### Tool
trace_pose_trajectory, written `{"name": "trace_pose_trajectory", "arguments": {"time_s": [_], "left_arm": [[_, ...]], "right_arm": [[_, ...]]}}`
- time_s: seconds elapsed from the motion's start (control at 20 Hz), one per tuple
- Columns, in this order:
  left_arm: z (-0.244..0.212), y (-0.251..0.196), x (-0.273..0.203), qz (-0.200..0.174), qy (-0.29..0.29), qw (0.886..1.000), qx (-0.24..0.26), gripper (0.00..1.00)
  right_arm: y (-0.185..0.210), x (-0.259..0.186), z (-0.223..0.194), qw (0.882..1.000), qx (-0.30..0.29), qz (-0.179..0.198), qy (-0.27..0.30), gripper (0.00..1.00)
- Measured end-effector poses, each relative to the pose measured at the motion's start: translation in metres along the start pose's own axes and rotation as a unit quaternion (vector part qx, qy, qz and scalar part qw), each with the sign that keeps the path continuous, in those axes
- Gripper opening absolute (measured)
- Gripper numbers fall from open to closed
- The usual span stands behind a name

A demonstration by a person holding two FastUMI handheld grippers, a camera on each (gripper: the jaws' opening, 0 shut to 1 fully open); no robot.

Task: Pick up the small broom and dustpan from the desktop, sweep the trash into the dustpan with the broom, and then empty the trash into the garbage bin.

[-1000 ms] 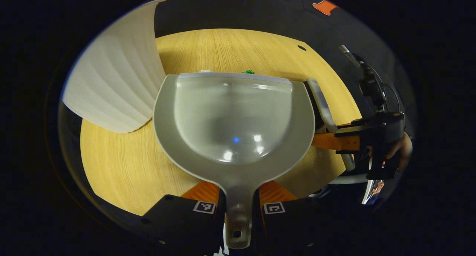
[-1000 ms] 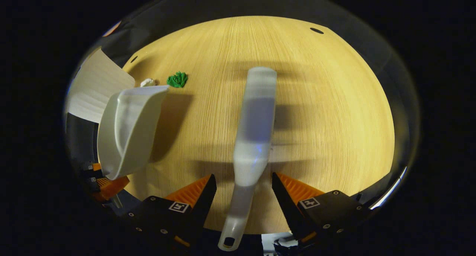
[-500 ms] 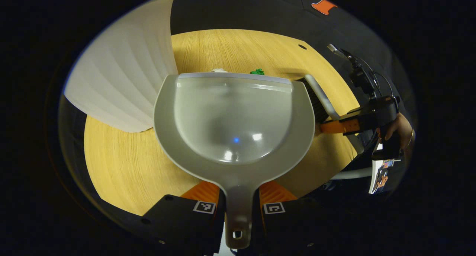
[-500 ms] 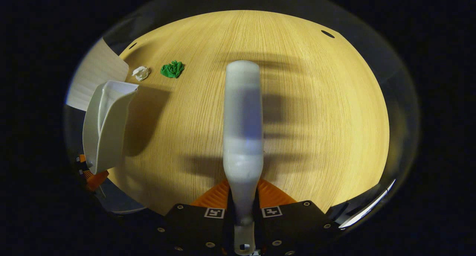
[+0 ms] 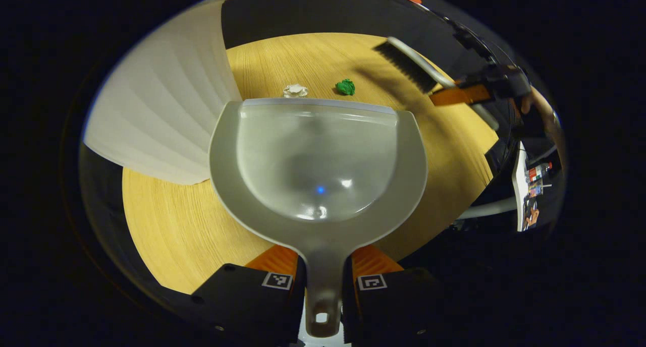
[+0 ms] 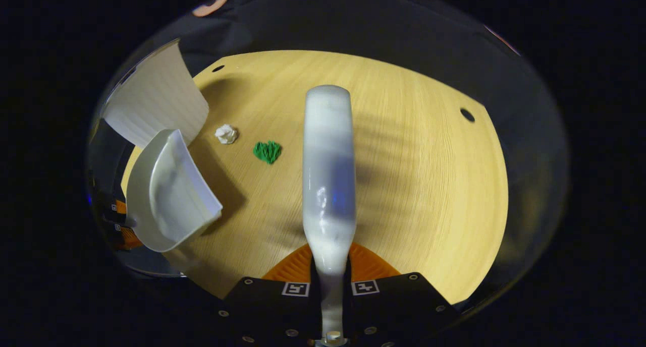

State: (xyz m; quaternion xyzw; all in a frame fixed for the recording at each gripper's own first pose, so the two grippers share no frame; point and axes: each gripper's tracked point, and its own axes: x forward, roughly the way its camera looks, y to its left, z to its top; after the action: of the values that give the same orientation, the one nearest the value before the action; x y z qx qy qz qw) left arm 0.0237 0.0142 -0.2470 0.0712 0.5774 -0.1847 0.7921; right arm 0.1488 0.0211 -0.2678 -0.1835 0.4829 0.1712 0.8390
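Both claws are clamped: our left gripper [image 5: 323, 281] pinches the dustpan [image 5: 318, 160] handle, our right gripper [image 6: 330, 286] the broom [image 6: 328, 175] handle; the white scrap [image 5: 295, 90] and green scrap [image 5: 346, 87] lie on the desktop [image 5: 166, 221] just beyond the dustpan's lip, the broom's bristles hanging right of them, long axis slanting toward them; the right hand is nearer; the white bin [image 5: 161, 105] stands left of the dustpan; we read no writing.

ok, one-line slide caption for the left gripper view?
Left gripper holds the dustpan by its handle, white and green scraps beyond its lip, broom raised at right.
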Motion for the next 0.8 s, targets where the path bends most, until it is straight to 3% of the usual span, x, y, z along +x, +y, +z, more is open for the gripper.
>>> {"name": "trace_pose_trajectory", "arguments": {"time_s": [0.2,0.35,0.55,0.8], "left_arm": [[-0.005,0.003,0.008,-0.013,0.011,1.0,0.005,0.32],[-0.003,-0.001,0.014,-0.016,0.021,1.0,-0.005,0.32],[-0.004,-0.002,0.021,-0.019,0.027,0.999,-0.005,0.33],[-0.002,-0.001,0.027,-0.02,0.029,0.999,-0.007,0.33]], "right_arm": [[-0.005,0.034,0.052,0.995,-0.1,-0.002,0.002,0.16],[-0.013,0.051,0.076,0.984,-0.174,-0.002,0.028,0.15],[0.003,0.074,0.098,0.973,-0.222,0.021,0.055,0.15],[0.039,0.087,0.091,0.958,-0.264,0.073,0.079,0.15]]}}
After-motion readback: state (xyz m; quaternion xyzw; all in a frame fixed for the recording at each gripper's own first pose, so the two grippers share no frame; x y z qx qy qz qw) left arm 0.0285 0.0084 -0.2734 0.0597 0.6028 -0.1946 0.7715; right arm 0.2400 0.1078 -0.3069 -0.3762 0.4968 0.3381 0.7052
